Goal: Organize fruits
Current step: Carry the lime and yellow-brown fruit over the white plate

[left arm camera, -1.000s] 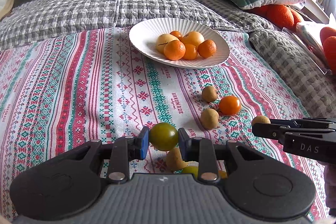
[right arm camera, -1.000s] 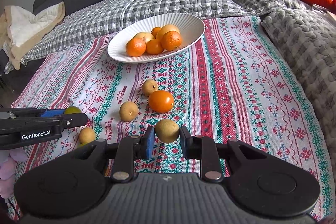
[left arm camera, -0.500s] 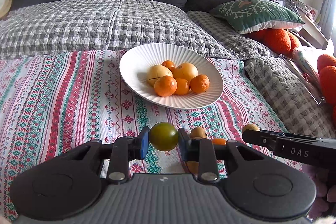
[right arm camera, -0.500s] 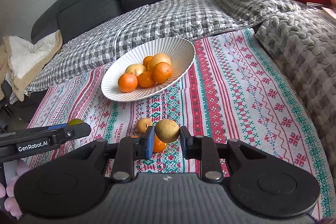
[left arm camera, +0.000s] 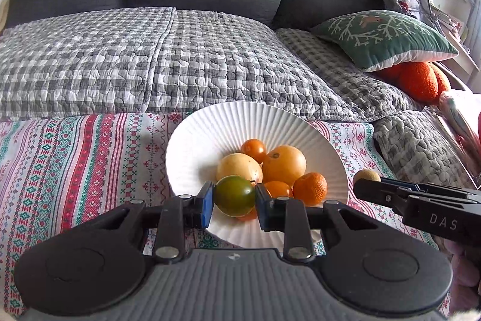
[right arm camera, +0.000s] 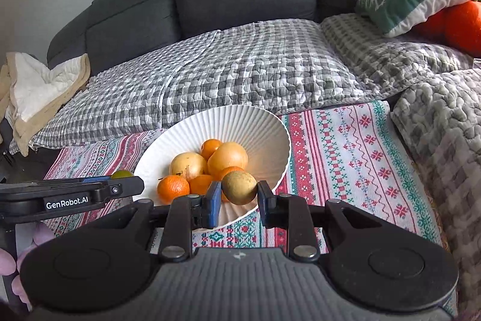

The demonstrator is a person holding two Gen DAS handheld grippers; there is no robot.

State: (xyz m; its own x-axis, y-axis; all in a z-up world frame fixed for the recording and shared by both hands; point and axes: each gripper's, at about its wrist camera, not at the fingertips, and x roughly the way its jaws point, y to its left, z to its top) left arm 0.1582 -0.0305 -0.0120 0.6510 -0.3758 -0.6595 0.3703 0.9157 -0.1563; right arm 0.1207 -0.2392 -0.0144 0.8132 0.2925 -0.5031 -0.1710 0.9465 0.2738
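Observation:
My left gripper [left arm camera: 234, 200] is shut on a green round fruit [left arm camera: 234, 196] and holds it over the near rim of the white ribbed plate [left arm camera: 210, 134]. The plate holds several orange and yellow fruits [left arm camera: 284, 161]. My right gripper [right arm camera: 239, 196] is shut on a brown round fruit [right arm camera: 239, 188] above the plate's [right arm camera: 264, 134] near right edge. The right gripper also shows in the left wrist view [left arm camera: 365, 184], with the brown fruit [left arm camera: 366, 175] at its tip. The left gripper shows in the right wrist view [right arm camera: 132, 185], with the green fruit [right arm camera: 121, 173].
The plate sits on a striped patterned cloth [left arm camera: 75, 158] over a sofa with a grey checked quilt [left arm camera: 150, 56]. A green cushion [left arm camera: 381, 35] and orange plush shapes [left arm camera: 418, 80] lie at the right. A cream blanket [right arm camera: 36, 89] lies at the left.
Both grippers have moved forward with their fruits, from above the loose fruits on the cloth to over the plate's near edge. The loose fruits have dropped out of view.

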